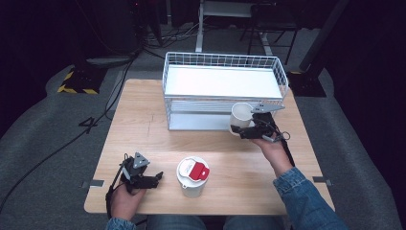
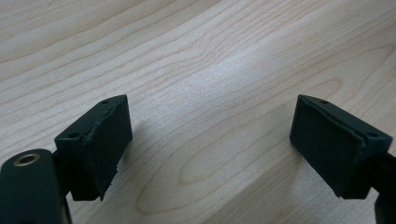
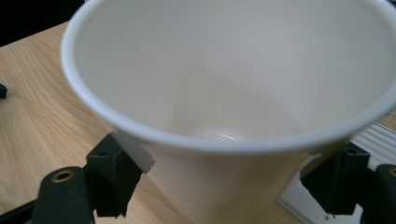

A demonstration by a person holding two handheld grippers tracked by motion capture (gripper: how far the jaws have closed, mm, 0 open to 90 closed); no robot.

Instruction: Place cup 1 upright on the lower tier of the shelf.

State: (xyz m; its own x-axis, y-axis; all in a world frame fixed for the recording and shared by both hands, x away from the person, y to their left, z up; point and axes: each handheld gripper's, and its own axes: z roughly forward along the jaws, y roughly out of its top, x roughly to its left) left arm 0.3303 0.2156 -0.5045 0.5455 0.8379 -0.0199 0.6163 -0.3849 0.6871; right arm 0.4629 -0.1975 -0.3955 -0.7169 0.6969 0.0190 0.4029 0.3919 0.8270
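With the right claw (image 1: 247, 130) clamped on the empty white cup (image 1: 241, 115) before the wire basket (image 1: 282, 76) and the left claw (image 1: 154, 177) gaping idle over the bench (image 1: 143, 124), squeezing harder could likely crumple the thin cup.

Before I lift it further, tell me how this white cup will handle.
The cup looks thin-walled and empty, so probably light. The right tongs pinch its sides below the rim; hard squeezing might dent it. It is wider at the top and tilted, so it may tip when set down.
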